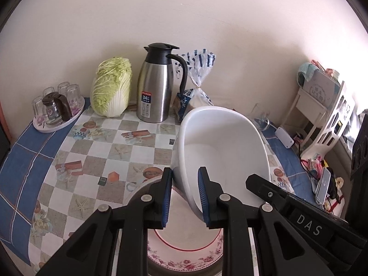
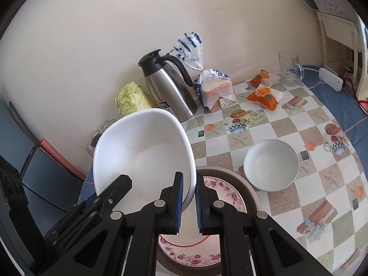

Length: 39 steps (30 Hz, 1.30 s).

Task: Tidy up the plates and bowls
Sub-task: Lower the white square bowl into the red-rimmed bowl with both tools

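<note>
Large white oval ceramic bowl [image 1: 220, 151], tilted, held in the air above floral-rimmed plate [image 1: 184, 260] nested in grey dish [image 2: 246, 184] at table's near edge. Left gripper [image 1: 185, 195] pinching bowl's left rim; right gripper [image 2: 189, 203] clamped on opposite rim. Smaller round white bowl [image 2: 271, 164] on checked tablecloth [image 2: 287, 126], right of plate. Far side, by wall: steel thermos jug [image 1: 155, 85], napa cabbage [image 1: 111, 87], bagged bread [image 2: 215, 87], 2 orange snack packets [image 2: 262, 94].
</note>
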Each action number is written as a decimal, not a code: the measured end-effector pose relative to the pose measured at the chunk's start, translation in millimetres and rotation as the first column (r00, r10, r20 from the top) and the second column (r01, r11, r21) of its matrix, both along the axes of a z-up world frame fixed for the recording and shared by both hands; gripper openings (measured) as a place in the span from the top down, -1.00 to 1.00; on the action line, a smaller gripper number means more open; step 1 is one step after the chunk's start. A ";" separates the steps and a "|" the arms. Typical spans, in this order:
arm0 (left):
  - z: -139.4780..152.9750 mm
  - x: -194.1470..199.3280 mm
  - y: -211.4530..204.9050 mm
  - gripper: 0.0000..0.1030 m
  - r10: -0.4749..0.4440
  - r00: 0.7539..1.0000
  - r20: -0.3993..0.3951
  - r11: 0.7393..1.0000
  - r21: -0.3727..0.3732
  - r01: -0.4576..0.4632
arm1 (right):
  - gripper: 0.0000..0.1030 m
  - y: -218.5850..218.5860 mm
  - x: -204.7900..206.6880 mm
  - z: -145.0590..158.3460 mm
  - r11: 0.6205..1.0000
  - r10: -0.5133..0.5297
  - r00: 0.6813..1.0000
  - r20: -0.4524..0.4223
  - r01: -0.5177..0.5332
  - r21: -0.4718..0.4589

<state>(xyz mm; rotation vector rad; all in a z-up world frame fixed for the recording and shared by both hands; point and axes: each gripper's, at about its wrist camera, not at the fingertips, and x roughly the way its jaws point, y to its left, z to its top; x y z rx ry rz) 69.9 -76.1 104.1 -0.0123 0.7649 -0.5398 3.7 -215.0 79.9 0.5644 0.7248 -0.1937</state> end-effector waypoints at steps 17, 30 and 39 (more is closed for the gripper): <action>-10.4 -10.9 -12.7 0.54 0.000 0.999 -0.034 0.997 0.072 0.002 | 0.76 -10.9 -11.1 -12.1 0.999 0.016 0.999 -0.039 -0.014 0.037; -16.9 -14.5 -0.2 0.53 0.031 0.997 -0.073 0.997 0.080 -0.025 | 0.76 -2.8 -9.0 -14.4 0.998 0.052 0.997 -0.061 -0.049 0.042; -25.8 -9.1 2.8 0.53 0.034 0.992 -0.124 0.997 0.077 -0.025 | 0.75 0.4 -3.8 -22.5 0.997 0.065 0.993 -0.097 -0.061 0.038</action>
